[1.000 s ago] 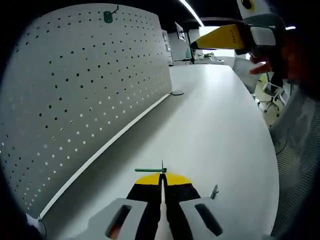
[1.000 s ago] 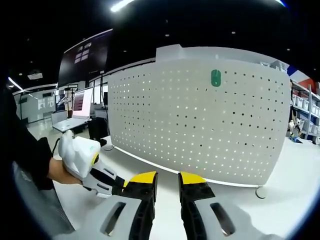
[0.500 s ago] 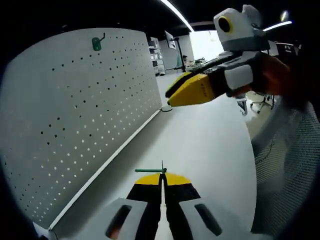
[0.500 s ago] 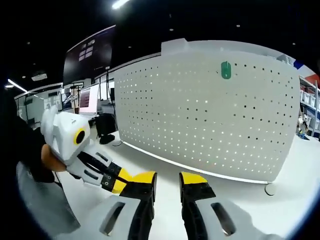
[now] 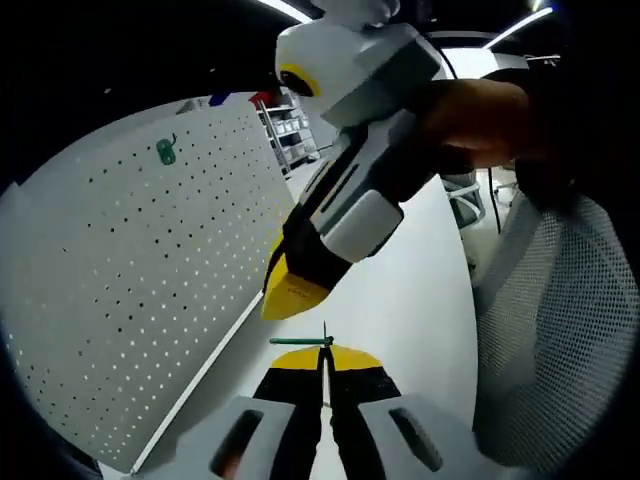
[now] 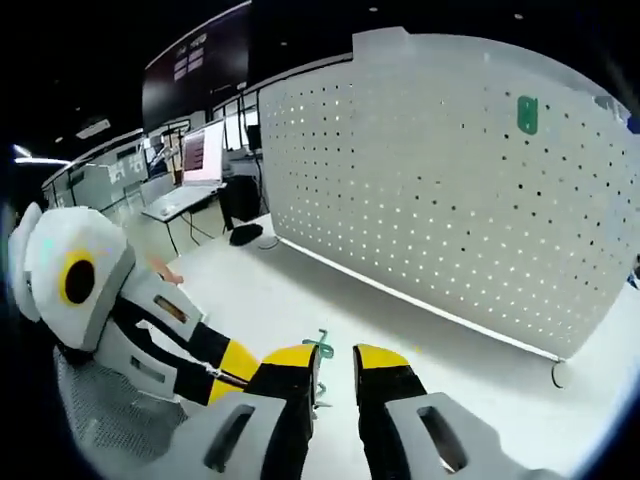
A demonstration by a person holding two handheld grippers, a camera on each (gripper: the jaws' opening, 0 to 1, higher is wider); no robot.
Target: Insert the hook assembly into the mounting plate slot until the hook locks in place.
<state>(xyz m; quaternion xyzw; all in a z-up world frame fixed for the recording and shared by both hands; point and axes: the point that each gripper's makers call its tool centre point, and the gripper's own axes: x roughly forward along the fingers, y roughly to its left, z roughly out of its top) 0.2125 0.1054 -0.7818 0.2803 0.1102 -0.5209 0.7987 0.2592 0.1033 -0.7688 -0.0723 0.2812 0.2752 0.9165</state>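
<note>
My left tool [image 5: 324, 362] was clamped on the green hook [image 5: 300, 341], its shaft crosswise. My right tool [image 6: 332, 362], jaws apart, sat just beside it; the pegboard [image 6: 440, 200] stood ahead.

One pegboard [image 6: 440, 190], two green hooks [image 5: 300, 341] [image 6: 527, 113], two grippers [image 5: 322, 385] [image 6: 333, 365].

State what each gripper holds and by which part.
Left gripper pinches the green hook by its thin metal stem; right gripper is open, holding nothing.
</note>
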